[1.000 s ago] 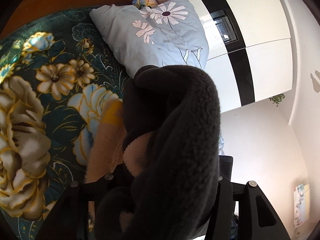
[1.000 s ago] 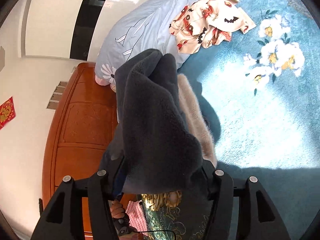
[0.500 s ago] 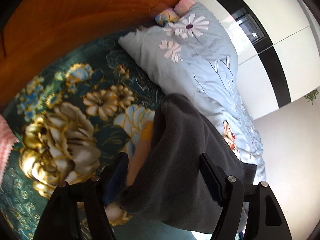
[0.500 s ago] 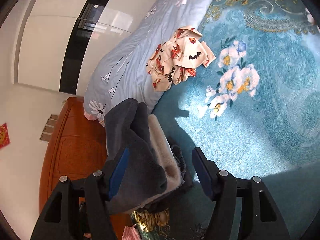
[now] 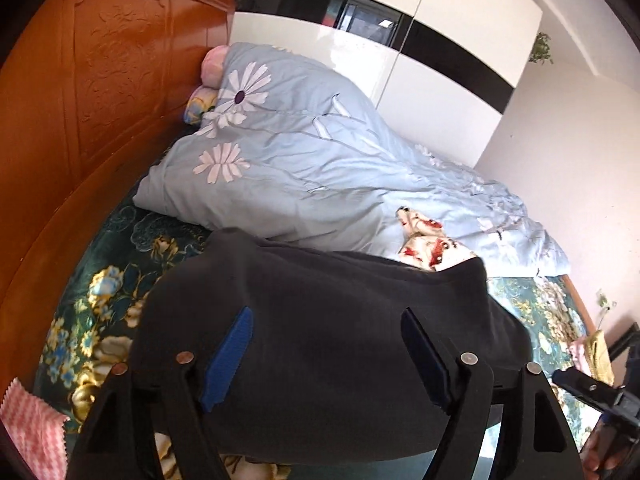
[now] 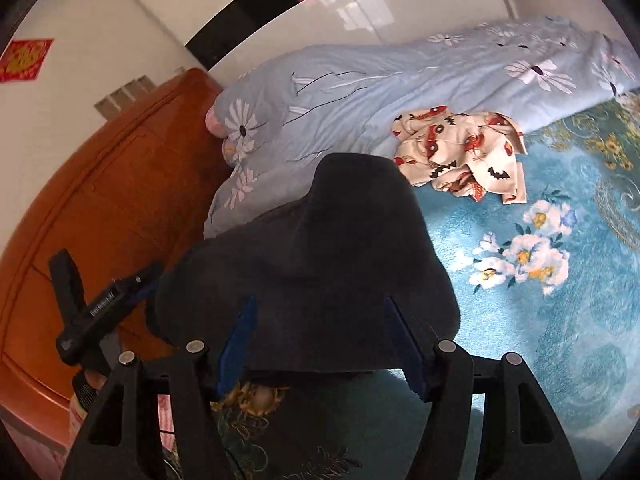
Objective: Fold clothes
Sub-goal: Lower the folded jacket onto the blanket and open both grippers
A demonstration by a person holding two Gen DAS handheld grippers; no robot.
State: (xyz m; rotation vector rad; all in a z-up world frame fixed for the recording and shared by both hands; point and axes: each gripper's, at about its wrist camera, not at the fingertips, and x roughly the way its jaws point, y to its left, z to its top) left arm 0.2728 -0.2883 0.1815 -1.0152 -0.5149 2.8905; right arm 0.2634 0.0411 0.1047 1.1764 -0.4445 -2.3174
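Only the right view shows sunlit bedspread (image 6: pixel 540 320) beyond the dark fleece (image 6: pixel 320 264).

The left gripper (image 5: pixel 328 352) has its two blue-padded fingers (image 5: pixel 228 356) spread wide apart. The right gripper (image 6: pixel 324 344) also stands with fingers (image 6: pixel 404 344) wide apart, both pointing forward.

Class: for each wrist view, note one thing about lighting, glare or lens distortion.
Left wrist view: the white wardrobe bows under fisheye distortion, its glossy doors reflecting light. Right wrist view: sunlight brightens the blue bedspread; the dark fleece garment shows little detail.
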